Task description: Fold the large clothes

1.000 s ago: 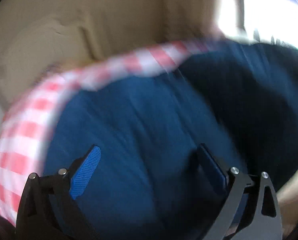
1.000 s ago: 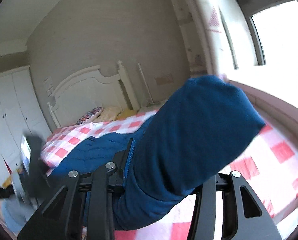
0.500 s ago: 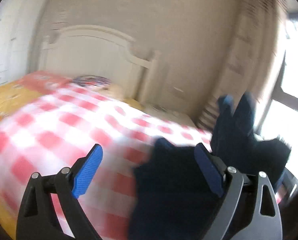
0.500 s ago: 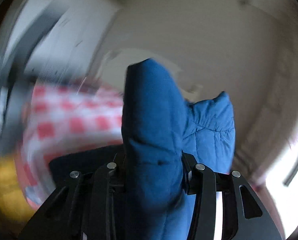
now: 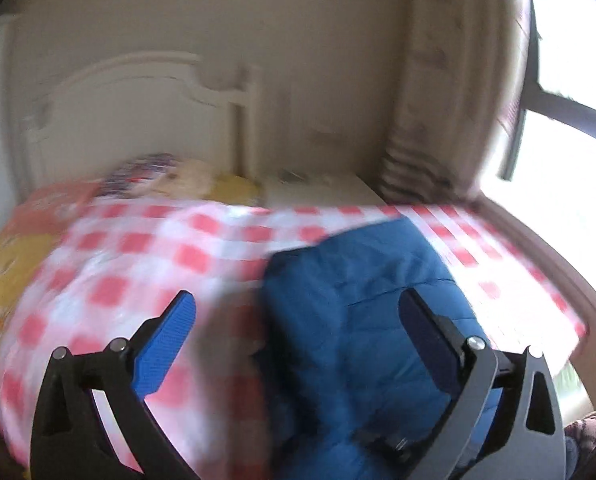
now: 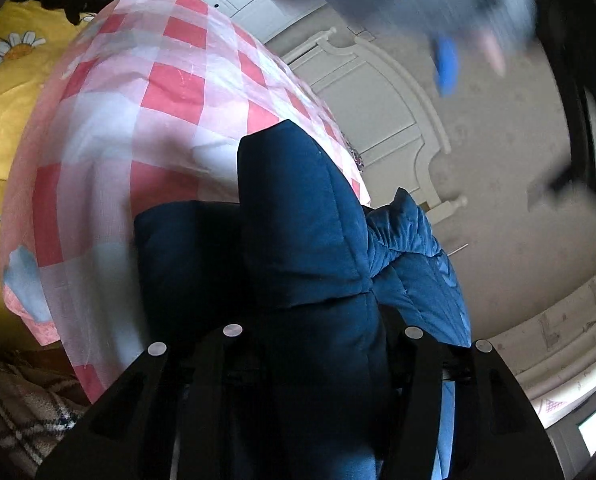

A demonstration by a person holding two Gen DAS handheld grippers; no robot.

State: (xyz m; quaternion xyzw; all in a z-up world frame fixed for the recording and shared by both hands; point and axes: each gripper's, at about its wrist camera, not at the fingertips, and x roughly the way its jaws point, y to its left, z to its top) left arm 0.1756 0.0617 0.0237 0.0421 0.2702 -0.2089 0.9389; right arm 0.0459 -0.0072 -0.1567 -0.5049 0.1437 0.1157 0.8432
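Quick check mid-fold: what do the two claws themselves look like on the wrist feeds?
Left claw: black angular finger frames, silver pivot bolts, textured bright-blue pads. Right claw: same black frames and silver bolts; its pads are hidden.

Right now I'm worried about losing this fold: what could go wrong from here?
1. The right tool alone grips the blue padded jacket, its jaws just opening; the bunched cloth may slip out.
2. The left tool hangs open and empty above the jacket, so nothing supports that side.
3. The checked sheet could drag along and wrinkle.
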